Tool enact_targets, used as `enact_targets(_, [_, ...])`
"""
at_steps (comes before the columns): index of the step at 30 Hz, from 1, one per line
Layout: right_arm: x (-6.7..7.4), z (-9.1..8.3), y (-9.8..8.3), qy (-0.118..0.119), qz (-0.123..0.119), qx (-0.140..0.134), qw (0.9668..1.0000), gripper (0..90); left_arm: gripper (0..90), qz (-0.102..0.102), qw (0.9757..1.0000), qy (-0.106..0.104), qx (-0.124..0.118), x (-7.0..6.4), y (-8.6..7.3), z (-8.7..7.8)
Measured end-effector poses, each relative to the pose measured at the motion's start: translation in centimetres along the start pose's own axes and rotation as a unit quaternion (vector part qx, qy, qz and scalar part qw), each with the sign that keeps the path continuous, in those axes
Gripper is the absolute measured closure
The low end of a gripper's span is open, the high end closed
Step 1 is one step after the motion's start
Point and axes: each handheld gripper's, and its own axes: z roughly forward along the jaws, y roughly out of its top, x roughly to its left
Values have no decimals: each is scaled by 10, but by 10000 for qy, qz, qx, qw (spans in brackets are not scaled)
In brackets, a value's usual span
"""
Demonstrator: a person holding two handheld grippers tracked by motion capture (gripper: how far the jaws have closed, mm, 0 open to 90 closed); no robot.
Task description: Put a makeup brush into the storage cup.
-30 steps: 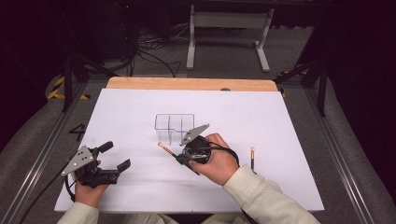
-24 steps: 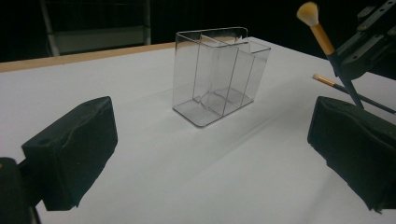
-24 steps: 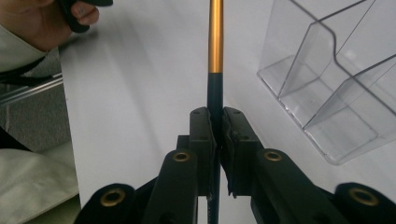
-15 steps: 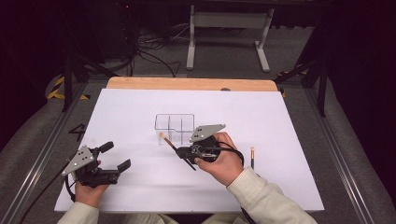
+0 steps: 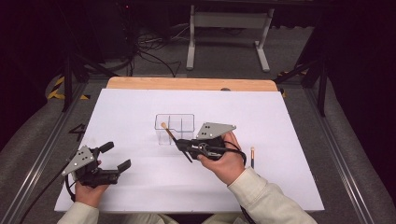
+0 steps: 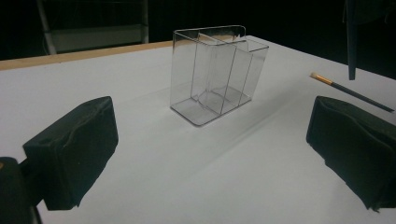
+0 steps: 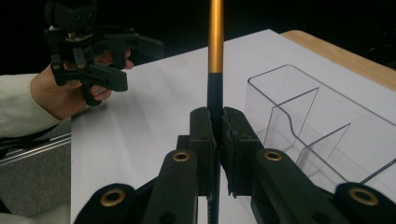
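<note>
My right gripper (image 5: 183,145) pinches a makeup brush (image 5: 171,136) beside the clear organizer (image 5: 175,120). My left gripper (image 5: 114,157) rests spread near the table's (image 5: 280,121) front-left corner.

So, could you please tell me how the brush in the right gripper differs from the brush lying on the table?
The held brush is clamped in the right gripper, raised and slanted toward the clear organizer; the loose brush lies flat on the white sheet, untouched. Both have dark handles and gold ferrules.
</note>
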Motion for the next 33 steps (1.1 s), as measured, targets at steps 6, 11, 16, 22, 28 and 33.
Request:
enact_targets(6, [-1,-4,1,-99,-76,-388,9992,834,29,3,10000,4,0,0,0,0])
enact_targets(11, [-4,-6,3,-153,-110,-615,9979,834,29,1,10000,22,-8,0,0,0])
enact_targets(16, [-11,-4,3,-258,-246,-805,9961,834,29,-4,10000,28,-9,0,0,0])
enact_targets(22, [-15,-6,6,-269,-133,-1091,9936,834,29,14,10000,35,-13,0,0,0])
enact_targets(28, [-17,-7,8,-225,-128,-1331,9908,834,28,6,10000,27,-12,0,0,0])
enact_targets(33, [-20,-7,10,-233,-90,-1485,9886,834,28,18,10000,25,8,0,0,0])
